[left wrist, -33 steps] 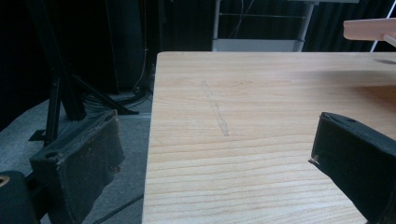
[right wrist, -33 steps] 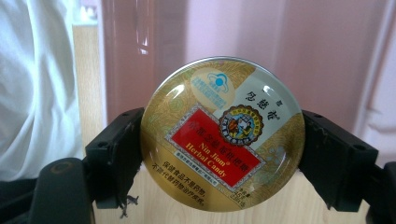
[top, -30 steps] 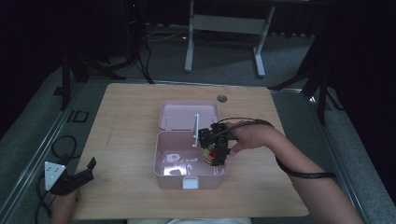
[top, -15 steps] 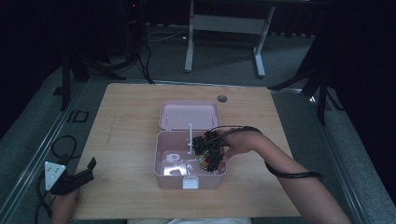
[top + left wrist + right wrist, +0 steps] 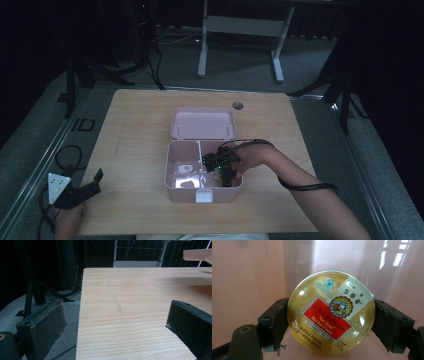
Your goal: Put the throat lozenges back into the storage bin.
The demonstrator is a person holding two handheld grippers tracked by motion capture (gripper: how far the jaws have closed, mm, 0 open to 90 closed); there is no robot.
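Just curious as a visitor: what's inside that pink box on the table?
In the pink box, the right gripper holds a round candy tin in the right compartment; something small and pale lies left. The tin covers the floor beneath.

High view: the candy tin (image 5: 220, 176) in the pink box (image 5: 176, 186) was mostly covered by the right gripper (image 5: 221, 170); its label was too small to read. A small pale item (image 5: 185, 169) in the box's left compartment could not be identified. Left gripper (image 5: 80, 190): hand cut off by the bottom edge. Right gripper view: tin's lower rim cut off at the frame bottom; small print unreadable. Left gripper view: the box lid (image 5: 197, 253) was cropped at the right edge, blurred.
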